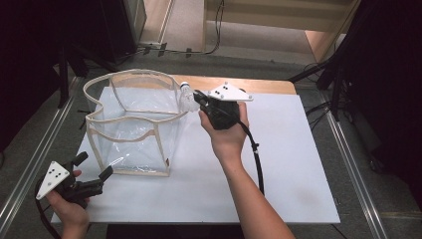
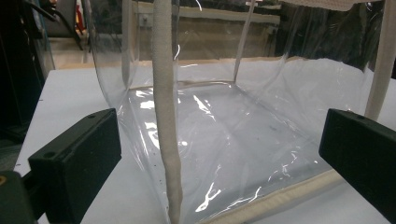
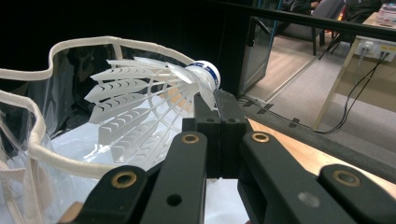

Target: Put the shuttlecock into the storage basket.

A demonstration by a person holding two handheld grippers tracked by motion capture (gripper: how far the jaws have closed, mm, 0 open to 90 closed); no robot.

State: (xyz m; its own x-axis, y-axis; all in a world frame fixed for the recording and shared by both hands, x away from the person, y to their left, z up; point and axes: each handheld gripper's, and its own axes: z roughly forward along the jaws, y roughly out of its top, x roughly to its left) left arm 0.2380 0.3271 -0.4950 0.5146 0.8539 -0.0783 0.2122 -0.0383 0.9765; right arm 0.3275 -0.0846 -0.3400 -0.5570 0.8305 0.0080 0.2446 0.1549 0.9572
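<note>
A clear plastic bag [image 1: 132,124] with cream fabric trim stands open on the white table, left of centre. My right gripper [image 1: 195,95] is shut on a white feather shuttlecock [image 1: 185,97], which hangs at the bag's right rim. In the right gripper view the shuttlecock [image 3: 140,107] is pinched at the edge of its feather skirt, and its cork points up and to the right, above the bag's trim [image 3: 60,163]. My left gripper [image 1: 94,167] rests open near the bag's front left corner, with the bag [image 2: 224,135] just ahead of its black jaws.
The white board [image 1: 288,164] covers a wooden table whose edge [image 1: 259,84] shows at the back. A black cable [image 1: 256,159] trails from the right gripper along the forearm. Dark stands and floor cables lie beyond the table.
</note>
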